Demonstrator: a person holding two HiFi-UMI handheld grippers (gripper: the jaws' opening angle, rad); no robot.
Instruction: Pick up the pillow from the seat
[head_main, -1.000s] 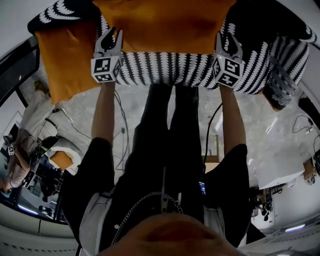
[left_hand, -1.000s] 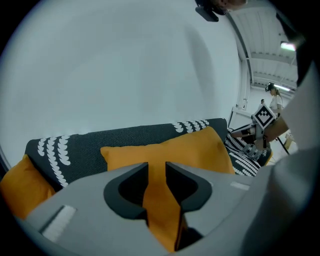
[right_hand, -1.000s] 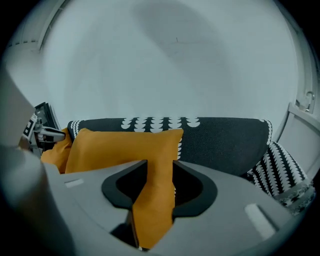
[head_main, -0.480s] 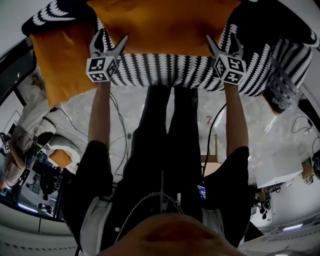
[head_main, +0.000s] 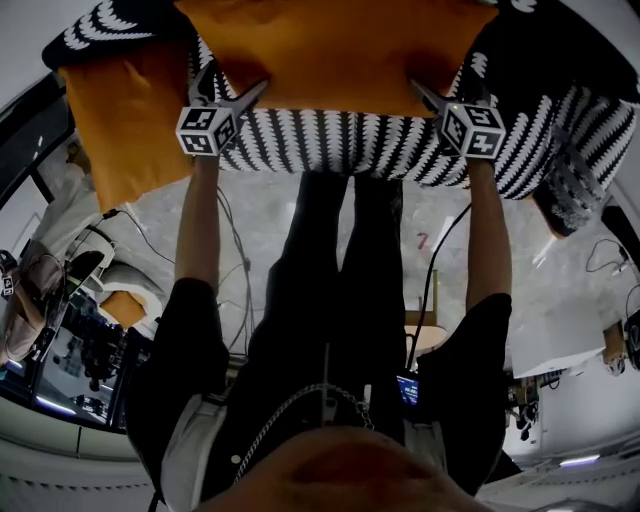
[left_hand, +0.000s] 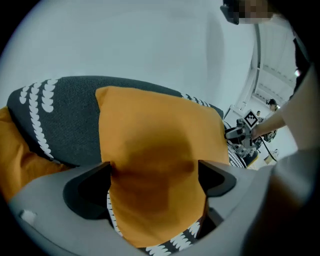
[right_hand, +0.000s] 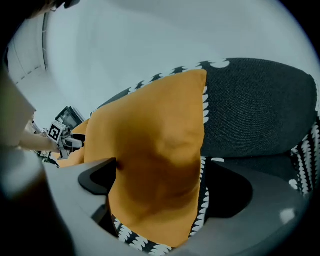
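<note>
An orange pillow (head_main: 330, 50) lies on a black-and-white patterned seat (head_main: 330, 140). My left gripper (head_main: 235, 80) sits at the pillow's front left edge and my right gripper (head_main: 440, 80) at its front right edge. Both sets of jaws are opening wide. In the left gripper view the pillow (left_hand: 155, 135) fills the gap of the left gripper (left_hand: 154, 172), its fabric brushing both jaws. In the right gripper view the pillow (right_hand: 155, 130) bulges the same way into the right gripper (right_hand: 160, 175). Neither pair clamps it. The seat's dark backrest (right_hand: 255, 110) rises behind.
A second orange pillow (head_main: 115, 110) hangs over the seat's left end. Below the seat is a pale marbled floor with cables (head_main: 240, 250). A person (head_main: 40, 290) sits by equipment at the far left, and a white table (head_main: 560, 340) stands at the right.
Both grippers went from shut to wide apart and pushed forward, so the pillow's front edge now sits between each pair of jaws. The pillow has not lifted.
</note>
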